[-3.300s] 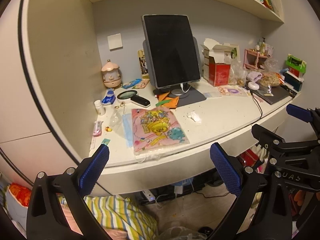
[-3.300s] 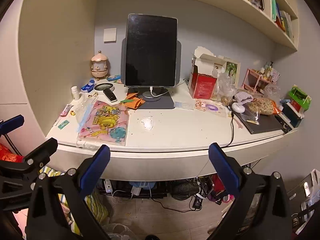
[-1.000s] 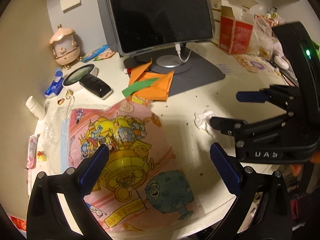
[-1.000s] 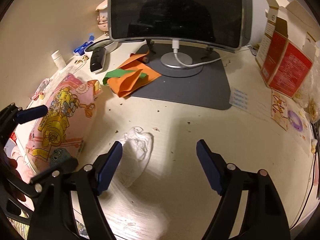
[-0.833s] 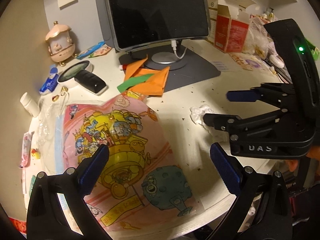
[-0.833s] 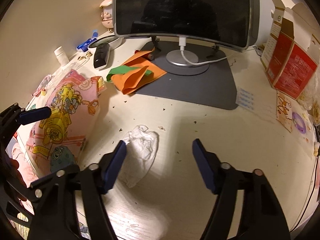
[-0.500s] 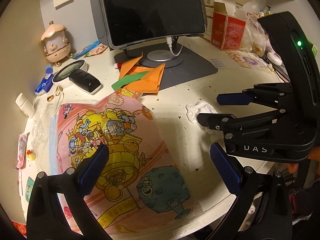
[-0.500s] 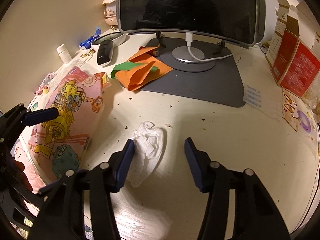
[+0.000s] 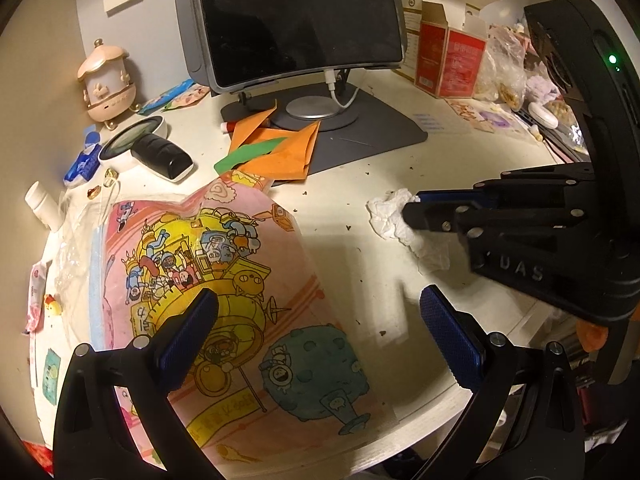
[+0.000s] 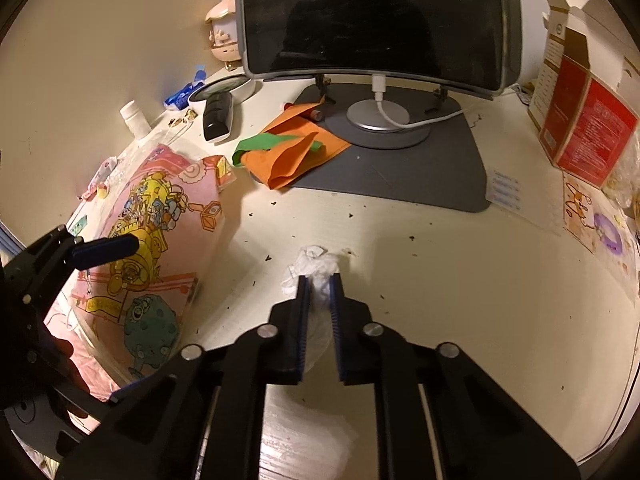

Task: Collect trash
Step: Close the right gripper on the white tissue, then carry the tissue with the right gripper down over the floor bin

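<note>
While my left gripper (image 9: 316, 334) hangs spread wide over the cartoon-printed pink bag (image 9: 224, 280) with nothing between its blue pads (image 9: 188, 332), the left wrist view shows what has changed: a second ago my right gripper (image 9: 414, 206) stood open around the crumpled white tissue (image 9: 390, 216), and now its jaws are closing with the tissue pinched at their tips. The tissue lies on the cream desk (image 9: 352, 184), right of the pink bag and in front of the grey mat (image 9: 372, 136). Orange and green paper scraps (image 9: 276, 150) overlap the mat's near left corner, and a magnifier with a black handle (image 9: 148, 148) sits further left by a small pink lantern toy (image 9: 106, 80). A red carton (image 9: 450, 60) stands at the back right.

From the right wrist view, the right gripper (image 10: 319, 292) has its pads (image 10: 303, 308) drawn in from the wide spread of a second ago, and they press the tissue (image 10: 314, 266) from both sides; its crumpled top shows beyond the fingertips, on the desk (image 10: 440, 280). Dark crumbs (image 10: 267, 257) are scattered around it. The left gripper (image 10: 106, 248) reaches in from the left over the pink bag (image 10: 160, 216). Behind stands the dark screen (image 10: 372, 16) on its round foot, with a white cable (image 10: 396, 116) plugged in; nothing blocks my sight of the tissue except my own fingers.
</note>
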Motion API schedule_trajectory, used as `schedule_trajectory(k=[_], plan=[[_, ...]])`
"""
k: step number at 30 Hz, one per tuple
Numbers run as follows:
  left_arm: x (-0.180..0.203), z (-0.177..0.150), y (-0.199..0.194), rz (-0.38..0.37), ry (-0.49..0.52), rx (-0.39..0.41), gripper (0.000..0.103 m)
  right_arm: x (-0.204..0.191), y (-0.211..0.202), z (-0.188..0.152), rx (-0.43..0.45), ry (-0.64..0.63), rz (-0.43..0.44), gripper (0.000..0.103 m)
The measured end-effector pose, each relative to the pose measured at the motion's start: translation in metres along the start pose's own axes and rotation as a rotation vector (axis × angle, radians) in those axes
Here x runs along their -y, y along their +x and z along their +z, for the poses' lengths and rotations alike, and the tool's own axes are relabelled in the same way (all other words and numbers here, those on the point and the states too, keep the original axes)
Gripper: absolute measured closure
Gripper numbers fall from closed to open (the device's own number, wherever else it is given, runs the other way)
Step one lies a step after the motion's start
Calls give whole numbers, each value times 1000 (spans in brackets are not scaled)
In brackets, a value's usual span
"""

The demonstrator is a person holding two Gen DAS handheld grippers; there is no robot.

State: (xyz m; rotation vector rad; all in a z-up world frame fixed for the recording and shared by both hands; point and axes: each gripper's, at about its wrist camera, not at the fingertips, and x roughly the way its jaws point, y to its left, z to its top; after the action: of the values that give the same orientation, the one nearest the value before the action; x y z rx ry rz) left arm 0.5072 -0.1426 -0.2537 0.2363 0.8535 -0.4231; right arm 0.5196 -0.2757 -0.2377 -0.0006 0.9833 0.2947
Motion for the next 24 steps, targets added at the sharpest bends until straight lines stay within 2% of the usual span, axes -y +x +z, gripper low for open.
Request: schedule_trajectory(k=[15, 24], plan=[[11, -6, -26, -5, 13, 36, 5, -5, -33, -11, 36, 12, -11, 92], [13, -33, -59, 9, 6, 58, 5, -33, -57, -32, 51, -10, -2, 93]])
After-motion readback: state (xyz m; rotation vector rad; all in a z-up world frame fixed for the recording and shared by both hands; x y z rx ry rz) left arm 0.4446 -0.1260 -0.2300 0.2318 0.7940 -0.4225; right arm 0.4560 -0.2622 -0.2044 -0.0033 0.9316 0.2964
